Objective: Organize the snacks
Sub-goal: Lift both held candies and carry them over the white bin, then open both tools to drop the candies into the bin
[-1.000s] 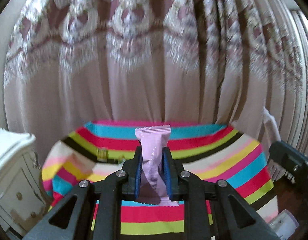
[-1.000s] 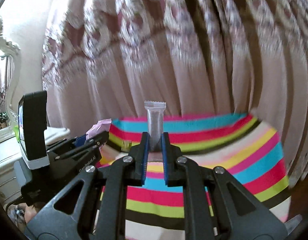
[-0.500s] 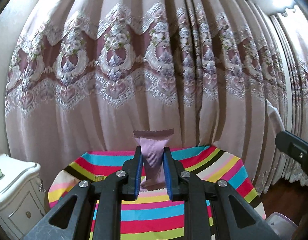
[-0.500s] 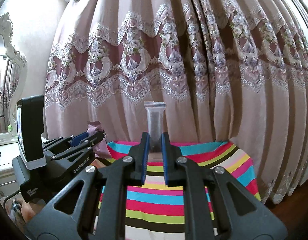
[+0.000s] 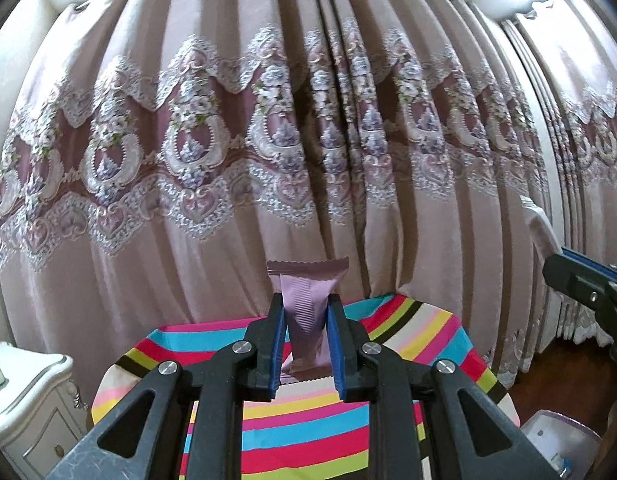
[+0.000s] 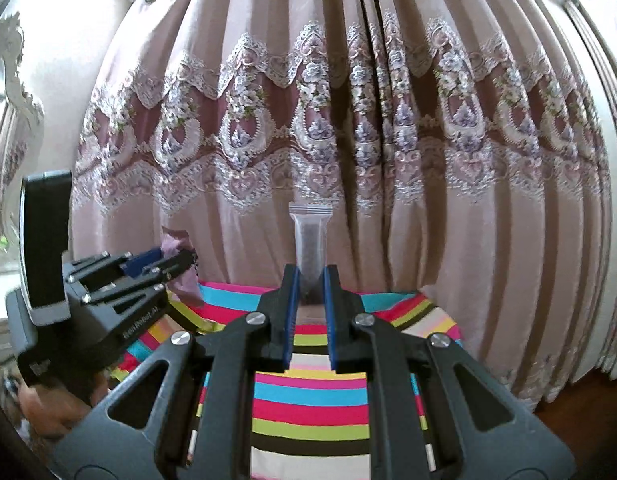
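Note:
My left gripper [image 5: 306, 312] is shut on a pink snack packet [image 5: 308, 300], held upright and high above the striped tablecloth [image 5: 308, 432]. My right gripper [image 6: 309, 284] is shut on a narrow clear snack stick packet [image 6: 310, 244], also upright above the table. In the right wrist view the left gripper [image 6: 180, 258] shows at the left with its pink packet [image 6: 176, 240]. In the left wrist view part of the right gripper [image 5: 584, 280] shows at the right edge.
A patterned pink curtain [image 5: 308, 140] hangs right behind the table. A white cabinet [image 5: 24, 400] stands at the left. A pale plastic bin [image 5: 556, 448] sits on the floor at the lower right.
Both grippers have lifted and tilted up with their packets; the table has dropped lower in both views and more curtain shows.

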`<state>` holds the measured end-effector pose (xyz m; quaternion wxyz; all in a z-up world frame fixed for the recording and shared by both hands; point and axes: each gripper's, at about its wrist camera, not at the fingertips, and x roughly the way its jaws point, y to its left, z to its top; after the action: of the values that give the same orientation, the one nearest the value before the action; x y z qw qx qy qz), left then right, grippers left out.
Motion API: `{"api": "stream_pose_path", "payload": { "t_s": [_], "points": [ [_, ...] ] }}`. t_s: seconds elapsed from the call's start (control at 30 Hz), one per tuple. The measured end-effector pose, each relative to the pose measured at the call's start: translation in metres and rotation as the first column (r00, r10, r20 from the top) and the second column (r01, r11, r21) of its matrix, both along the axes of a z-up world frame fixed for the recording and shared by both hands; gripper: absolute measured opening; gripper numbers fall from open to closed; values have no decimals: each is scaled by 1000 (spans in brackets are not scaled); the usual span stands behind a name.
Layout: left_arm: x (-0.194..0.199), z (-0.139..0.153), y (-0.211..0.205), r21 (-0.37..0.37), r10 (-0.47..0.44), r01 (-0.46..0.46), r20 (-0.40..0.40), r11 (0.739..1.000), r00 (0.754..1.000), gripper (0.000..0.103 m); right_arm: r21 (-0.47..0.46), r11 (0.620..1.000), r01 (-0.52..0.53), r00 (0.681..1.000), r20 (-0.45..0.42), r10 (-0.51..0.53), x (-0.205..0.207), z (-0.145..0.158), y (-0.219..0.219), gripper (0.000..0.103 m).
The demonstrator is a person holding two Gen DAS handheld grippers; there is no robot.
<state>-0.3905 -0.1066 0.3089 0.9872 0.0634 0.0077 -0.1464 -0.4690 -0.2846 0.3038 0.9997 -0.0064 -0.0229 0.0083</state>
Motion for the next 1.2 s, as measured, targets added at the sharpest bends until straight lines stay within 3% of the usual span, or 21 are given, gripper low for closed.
{"api": "stream_pose_path", "payload": {
  "t_s": [0.33,0.57,0.73,0.93,1.0,1.03,1.07,1.1,1.13,1.17,1.2],
  "points": [
    [-16,-18,-57,92,-160,165,-60,982,985,21,-16,991,129,988,-86,-130,-28,-25,-49,15],
    [-21,-51,-109,156,-299,332,-203,930,932,21,-5,970,242,950,-203,-238,-42,-59,-90,15],
    [-32,-78,-147,187,-411,485,-328,854,851,21,-3,946,323,888,-343,-304,-52,-94,-119,15],
    [-35,-116,-184,160,-484,621,-491,767,724,21,24,909,416,794,-497,-350,-68,-133,-153,15],
    [-33,-129,-194,116,-522,678,-549,726,653,21,33,904,426,774,-532,-345,-70,-142,-161,15],
    [-32,-133,-196,101,-533,693,-563,714,632,21,36,902,430,765,-545,-343,-69,-146,-164,15],
    [-31,-141,-200,75,-556,723,-587,687,589,21,38,902,430,757,-559,-338,-67,-149,-166,17],
    [-29,-152,-206,44,-581,768,-627,639,519,22,37,903,428,746,-579,-329,-63,-153,-169,17],
    [-26,-162,-212,31,-583,797,-666,603,466,34,32,902,430,727,-605,-325,-58,-159,-171,25],
    [-22,-172,-216,36,-562,808,-700,588,440,41,29,900,435,711,-625,-323,-54,-162,-172,47],
    [-17,-181,-216,65,-525,792,-716,607,461,52,30,891,453,692,-641,-331,-50,-166,-175,60]
  ]
}}
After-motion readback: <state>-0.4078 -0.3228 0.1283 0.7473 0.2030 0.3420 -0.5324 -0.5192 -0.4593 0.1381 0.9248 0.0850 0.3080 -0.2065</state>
